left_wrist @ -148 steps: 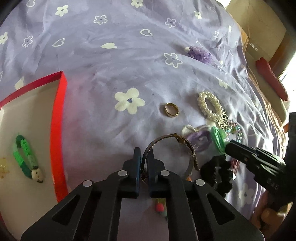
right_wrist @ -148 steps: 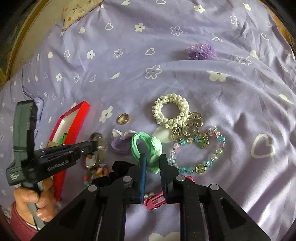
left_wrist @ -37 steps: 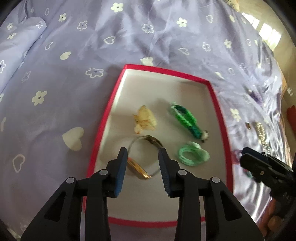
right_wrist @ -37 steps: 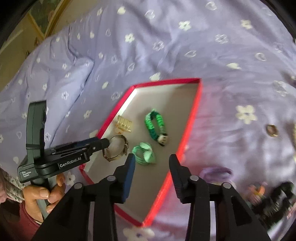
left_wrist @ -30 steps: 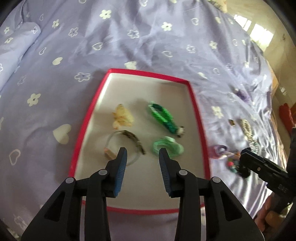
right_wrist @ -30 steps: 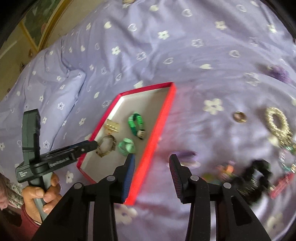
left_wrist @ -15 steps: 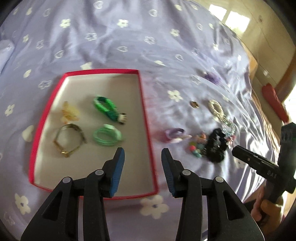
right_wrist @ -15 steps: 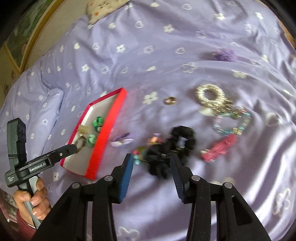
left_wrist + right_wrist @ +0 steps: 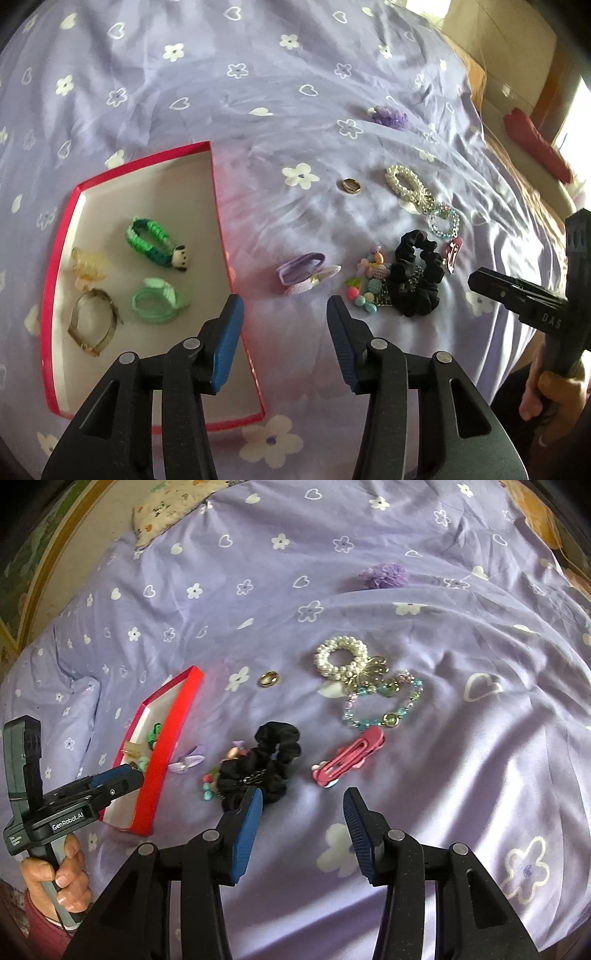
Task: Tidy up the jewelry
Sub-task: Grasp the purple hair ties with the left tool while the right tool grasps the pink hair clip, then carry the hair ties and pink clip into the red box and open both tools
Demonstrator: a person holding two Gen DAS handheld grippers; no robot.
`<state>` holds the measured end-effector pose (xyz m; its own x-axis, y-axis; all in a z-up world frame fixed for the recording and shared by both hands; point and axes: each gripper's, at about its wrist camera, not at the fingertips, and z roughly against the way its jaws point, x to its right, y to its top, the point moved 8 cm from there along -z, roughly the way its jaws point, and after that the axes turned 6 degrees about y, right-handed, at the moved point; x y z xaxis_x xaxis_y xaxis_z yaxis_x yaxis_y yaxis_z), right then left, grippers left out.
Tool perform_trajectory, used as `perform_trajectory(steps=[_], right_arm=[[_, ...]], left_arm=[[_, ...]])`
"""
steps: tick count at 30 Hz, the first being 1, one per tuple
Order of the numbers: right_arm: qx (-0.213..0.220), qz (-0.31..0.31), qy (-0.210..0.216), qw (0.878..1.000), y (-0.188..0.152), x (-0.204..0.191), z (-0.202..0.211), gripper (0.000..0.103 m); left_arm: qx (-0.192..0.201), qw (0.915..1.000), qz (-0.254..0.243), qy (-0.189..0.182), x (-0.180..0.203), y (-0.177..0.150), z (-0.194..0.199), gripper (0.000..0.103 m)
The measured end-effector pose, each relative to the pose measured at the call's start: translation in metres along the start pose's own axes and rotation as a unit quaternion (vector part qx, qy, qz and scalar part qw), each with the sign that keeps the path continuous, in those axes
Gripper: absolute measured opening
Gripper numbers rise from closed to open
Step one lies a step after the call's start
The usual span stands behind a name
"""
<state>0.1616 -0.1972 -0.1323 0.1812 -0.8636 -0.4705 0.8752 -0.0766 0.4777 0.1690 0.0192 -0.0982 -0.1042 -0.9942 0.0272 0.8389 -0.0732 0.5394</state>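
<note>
The red-rimmed tray (image 9: 218, 206) lies on the purple bedspread and holds a metal watch (image 9: 92, 321), a green braided bracelet (image 9: 151, 238), a mint hair tie (image 9: 157, 304) and a yellow clip (image 9: 86, 264). My left gripper (image 9: 284, 301) hovers by the tray's right rim, jaws opening, nothing between them. Just beyond it lie a lilac bow tie (image 9: 304, 271), coloured beads (image 9: 369, 284) and a black scrunchie (image 9: 417, 277). My right gripper (image 9: 303, 792) is open and empty, just short of the scrunchie and a pink hair clip (image 9: 351, 757).
Farther back lie a gold ring (image 9: 269, 679), a pearl bracelet (image 9: 340, 657), a blue bead bracelet (image 9: 384, 705) and a purple flower piece (image 9: 384, 575). A patterned pillow (image 9: 166, 509) sits at the far left. The bed's edge drops off at the right, by a red object (image 9: 535, 144).
The watch and mint hair tie went from the bedspread into the tray. Both grippers then swung from over the tray toward the loose pile, and their jaws widened.
</note>
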Motion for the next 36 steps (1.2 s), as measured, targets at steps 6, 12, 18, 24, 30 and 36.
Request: perform_trajectory(steps=[6,12,18,24,30,36], right_arm=[[-0.009,-0.011,-0.017,1.000,0.001,0.012,-0.014,0.048],[-0.002,-0.023,-0.030,0.999,0.010,0.020,-0.026,0.047],[0.001,-0.003,-0.058,0.998,0.019,0.020,-0.039,0.042],[0.012,0.019,-0.061,0.998,0.021,0.017,-0.041,0.037],[0.017,0.022,-0.040,0.999,0.019,0.010,-0.031,0.037],[0.030,0.031,-0.022,0.999,0.021,-0.005,-0.013,0.037]], left_arm=[[-0.010,0.9992,-0.036,0.011,0.008,0.008,-0.020,0.048],[-0.026,0.9974,-0.066,0.016,0.013,0.015,-0.045,0.049],[-0.042,0.9953,-0.085,0.021,0.019,0.017,-0.066,0.048],[-0.045,0.9948,-0.091,0.009,0.026,0.013,-0.071,0.018],[-0.035,0.9967,-0.072,-0.012,0.026,0.013,-0.057,0.011],[-0.016,0.9988,-0.036,-0.030,0.015,0.012,-0.034,0.011]])
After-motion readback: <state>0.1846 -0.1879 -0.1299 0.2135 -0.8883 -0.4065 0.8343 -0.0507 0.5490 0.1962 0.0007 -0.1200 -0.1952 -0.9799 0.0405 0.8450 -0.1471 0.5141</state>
